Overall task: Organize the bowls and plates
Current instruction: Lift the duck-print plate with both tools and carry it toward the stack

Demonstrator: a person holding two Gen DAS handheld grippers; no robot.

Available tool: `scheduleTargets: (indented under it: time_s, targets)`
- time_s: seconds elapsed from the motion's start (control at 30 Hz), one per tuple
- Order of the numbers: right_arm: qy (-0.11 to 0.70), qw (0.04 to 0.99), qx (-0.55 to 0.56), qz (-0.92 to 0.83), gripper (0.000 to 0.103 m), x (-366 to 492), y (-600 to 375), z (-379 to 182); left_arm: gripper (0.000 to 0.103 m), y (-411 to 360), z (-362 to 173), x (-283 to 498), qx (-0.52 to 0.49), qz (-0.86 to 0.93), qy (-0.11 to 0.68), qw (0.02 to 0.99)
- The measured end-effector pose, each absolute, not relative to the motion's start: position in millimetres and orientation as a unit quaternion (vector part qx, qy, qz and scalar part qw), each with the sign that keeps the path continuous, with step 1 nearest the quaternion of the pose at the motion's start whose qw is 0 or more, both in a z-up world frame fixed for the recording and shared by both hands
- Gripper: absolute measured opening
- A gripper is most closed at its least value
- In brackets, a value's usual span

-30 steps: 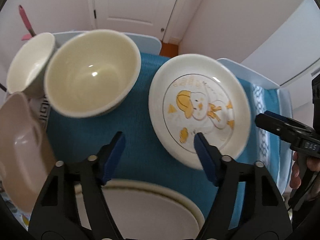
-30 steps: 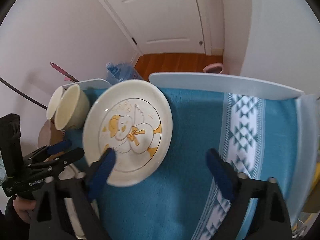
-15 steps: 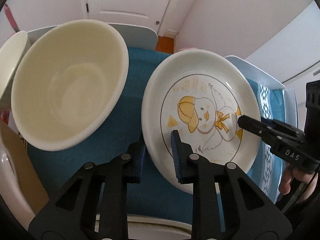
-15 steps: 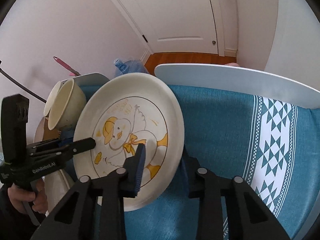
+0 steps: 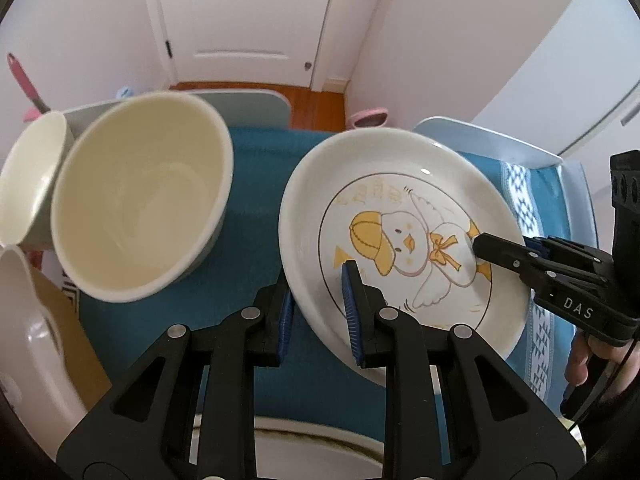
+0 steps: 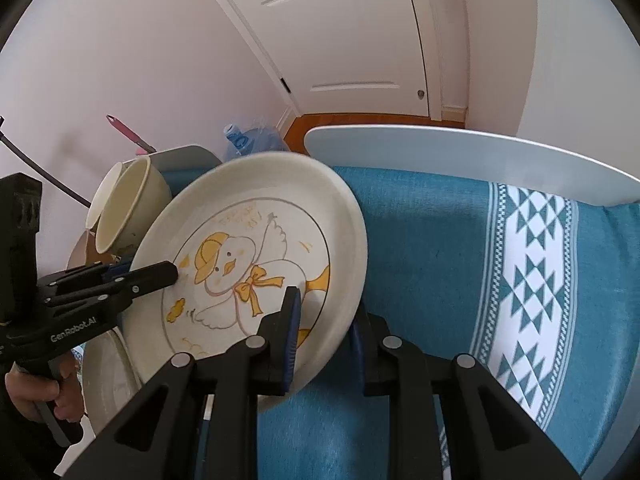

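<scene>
A white plate with a yellow duck drawing [image 5: 404, 240] is held tilted above the blue cloth. My left gripper [image 5: 320, 312] is shut on its left rim. My right gripper [image 6: 326, 332] is shut on its opposite rim, and shows in the left wrist view [image 5: 520, 256]. The plate also shows in the right wrist view [image 6: 256, 264], with my left gripper [image 6: 132, 280] at its far edge. A large cream bowl [image 5: 136, 200] lies tilted to the left, with a smaller cream bowl [image 5: 28, 180] behind it. Another white plate [image 5: 320, 452] lies below my left gripper.
A blue cloth [image 6: 460, 280] with a white patterned band covers the light table [image 6: 460, 156]. A beige plastic container [image 5: 28, 340] stands at the left edge. A blue water jug [image 6: 252, 140] stands on the floor beyond the table. A white door is behind.
Both grippers went from open around the plate to shut on its opposite rims. The plate has since been lifted and tilted up off the cloth.
</scene>
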State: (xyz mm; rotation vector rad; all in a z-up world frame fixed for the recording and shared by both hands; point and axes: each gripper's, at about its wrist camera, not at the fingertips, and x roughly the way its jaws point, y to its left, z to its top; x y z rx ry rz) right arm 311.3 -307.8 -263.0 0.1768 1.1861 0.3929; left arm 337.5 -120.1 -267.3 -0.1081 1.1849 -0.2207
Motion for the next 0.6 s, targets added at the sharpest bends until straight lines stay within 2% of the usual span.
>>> scheduleTargets:
  time_s: [0.13, 0.43, 0.6]
  targets:
    - [0.54, 0.818, 0.074, 0.185, 0.021, 303.2, -306.7, -247.4, 0.02, -119.5, -246.5, 326.8, -0.045, -0.106, 0.539, 0.834]
    - [0.49, 0.846, 0.04, 0.204, 0.021, 244.8, -288.7, -171.2, 0.02, -92.8, -176.8, 259.5, -0.051, -0.089, 0.483, 0.869]
    - [0.484, 0.845, 0.039, 0.225, 0.021, 203.4, -269.4, -154.3, 0.02, -64.4, -168.6, 213.4, -0.063, -0.073, 0.486, 0.869]
